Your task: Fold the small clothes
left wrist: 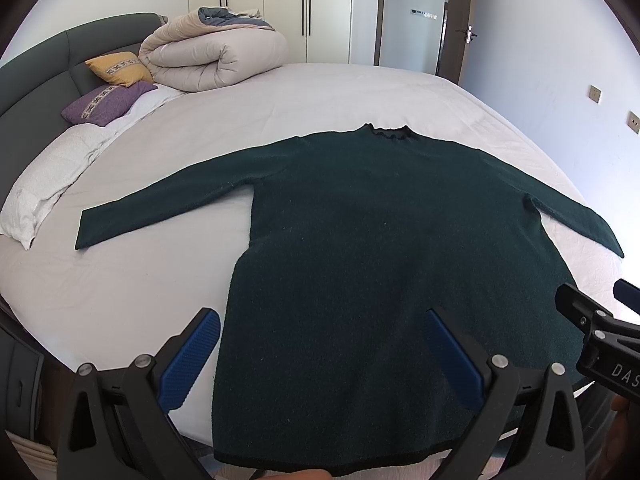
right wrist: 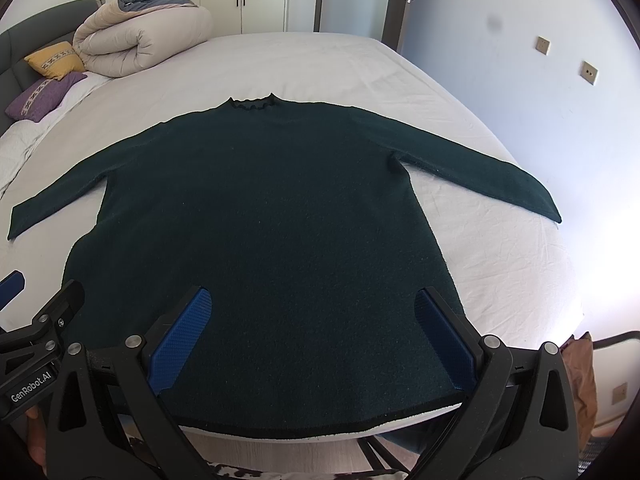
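Sweater: a dark green knit sweater [left wrist: 360, 240] lies flat on the bed [left wrist: 320, 92], front or back up I cannot tell; collar toward 12 o'clock, hem at 6 o'clock hanging just over the near bed edge.
Long axis: body runs 6 to 12 o'clock from both claws; the sleeves spread out toward 9 and 3 o'clock, angled slightly back toward the hem.
Left claw: the left claw [left wrist: 320, 356] hangs above the hem, wide open, holding nothing; its left pad sits off the sweater's left edge, its right pad over the cloth.
Right claw: the right claw [right wrist: 316, 340] is likewise spread wide and empty, both pads over the lower body, near the right side seam.
Nearer hand: the left sleeve [left wrist: 160, 204] lies at about 10 o'clock from the left claw, the right sleeve [right wrist: 480, 168] at about 1 o'clock from the right claw; each claw is nearer its own side.
Likely step: folding looks not yet begun; a sleeve or side fold inward seems next.
Texture: thick, fuzzy knit with a ruffled collar [right wrist: 252, 104] and dark-trimmed hem; likely soft and limp.
Bed surface: pale, lightly creased sheet.
Other things: rolled beige duvet [left wrist: 212, 56], yellow cushion [left wrist: 118, 66] and purple cushion [left wrist: 106, 102] at 10 to 11 o'clock, well apart.
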{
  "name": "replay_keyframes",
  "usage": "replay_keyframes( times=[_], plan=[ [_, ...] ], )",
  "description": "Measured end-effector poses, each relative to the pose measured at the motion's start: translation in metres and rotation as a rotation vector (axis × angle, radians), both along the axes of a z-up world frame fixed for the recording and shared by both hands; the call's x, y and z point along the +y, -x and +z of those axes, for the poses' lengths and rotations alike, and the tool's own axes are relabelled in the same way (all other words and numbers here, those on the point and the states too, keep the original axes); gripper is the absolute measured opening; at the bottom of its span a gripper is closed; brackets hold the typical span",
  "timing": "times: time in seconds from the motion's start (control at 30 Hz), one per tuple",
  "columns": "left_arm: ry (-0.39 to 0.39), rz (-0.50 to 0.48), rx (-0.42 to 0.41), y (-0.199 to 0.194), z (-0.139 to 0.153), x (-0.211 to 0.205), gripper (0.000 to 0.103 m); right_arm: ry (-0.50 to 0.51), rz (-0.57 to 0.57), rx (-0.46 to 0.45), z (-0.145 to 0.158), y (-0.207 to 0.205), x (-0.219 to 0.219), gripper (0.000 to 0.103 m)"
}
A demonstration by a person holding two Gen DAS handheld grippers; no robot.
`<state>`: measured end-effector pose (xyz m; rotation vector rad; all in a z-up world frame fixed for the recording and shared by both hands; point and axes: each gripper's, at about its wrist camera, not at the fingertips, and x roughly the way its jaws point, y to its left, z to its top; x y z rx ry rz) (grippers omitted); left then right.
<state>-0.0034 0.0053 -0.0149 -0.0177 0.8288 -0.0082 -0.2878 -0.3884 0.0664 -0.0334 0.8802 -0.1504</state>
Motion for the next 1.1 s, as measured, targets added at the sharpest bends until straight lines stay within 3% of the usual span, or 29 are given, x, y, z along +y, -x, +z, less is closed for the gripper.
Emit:
replay_keyframes(
  times=[0.47, 0.63, 0.77, 0.87, 1.0, 1.1],
  plan=[
    [0.018, -0.015, 0.014, -0.001, -0.004, 0.002, 0.103, -0.004, 0.003, 0.006, -0.005, 0.002, 0.000, 0.103],
    [0.063, -0.043, 0.007, -0.006, -0.005, 0.002, 0.103, -0.091, -0.009, -0.011, -0.007, -0.001, -0.026, 0.103],
    [0.106, -0.040, 0.005, -0.027, 0.003, 0.003, 0.103, -0.190, -0.088, -0.077, 0.000, -0.006, -0.086, 0.103],
    [0.173, -0.068, -0.023, -0.044, 0.018, 0.002, 0.103, -0.300, -0.219, -0.140, 0.002, -0.011, -0.162, 0.103],
    [0.239, -0.103, -0.100, -0.060, 0.040, -0.011, 0.103, -0.584, -0.425, -0.248, -0.016, -0.015, -0.282, 0.103],
    [0.247, -0.119, -0.063, -0.074, 0.043, -0.025, 0.103, -0.808, -0.558, -0.314, -0.042, -0.016, -0.361, 0.103]
  ],
)
